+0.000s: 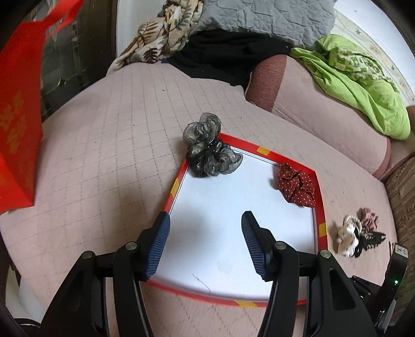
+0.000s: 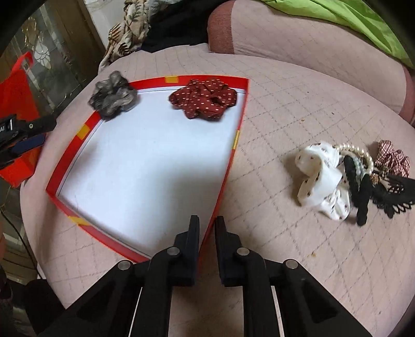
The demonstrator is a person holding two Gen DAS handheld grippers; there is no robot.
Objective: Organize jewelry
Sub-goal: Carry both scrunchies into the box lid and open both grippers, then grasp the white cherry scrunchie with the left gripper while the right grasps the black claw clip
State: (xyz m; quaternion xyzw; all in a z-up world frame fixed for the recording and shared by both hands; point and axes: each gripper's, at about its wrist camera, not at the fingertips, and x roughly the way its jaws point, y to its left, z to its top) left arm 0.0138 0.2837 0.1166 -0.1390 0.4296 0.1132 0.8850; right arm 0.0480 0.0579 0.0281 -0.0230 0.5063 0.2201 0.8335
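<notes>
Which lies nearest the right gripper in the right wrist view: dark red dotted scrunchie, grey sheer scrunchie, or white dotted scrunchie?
1. White dotted scrunchie, right of the right gripper, outside the tray.
2. Dark red dotted scrunchie, tray's far side.
3. Grey sheer scrunchie, far left corner.

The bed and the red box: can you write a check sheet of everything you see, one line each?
Surface: pink quilted bed cover.
Job's things: red box holds a grey scrunchie on its corner rim and a red dotted scrunchie; pile of hair ties lies outside on the cover.
Clutter: green blanket, grey quilt, red bag.
Grippers: left gripper open, empty; right gripper nearly shut, empty.
Cables: nothing seen for sure.
Surroundings: glass door at left.
</notes>
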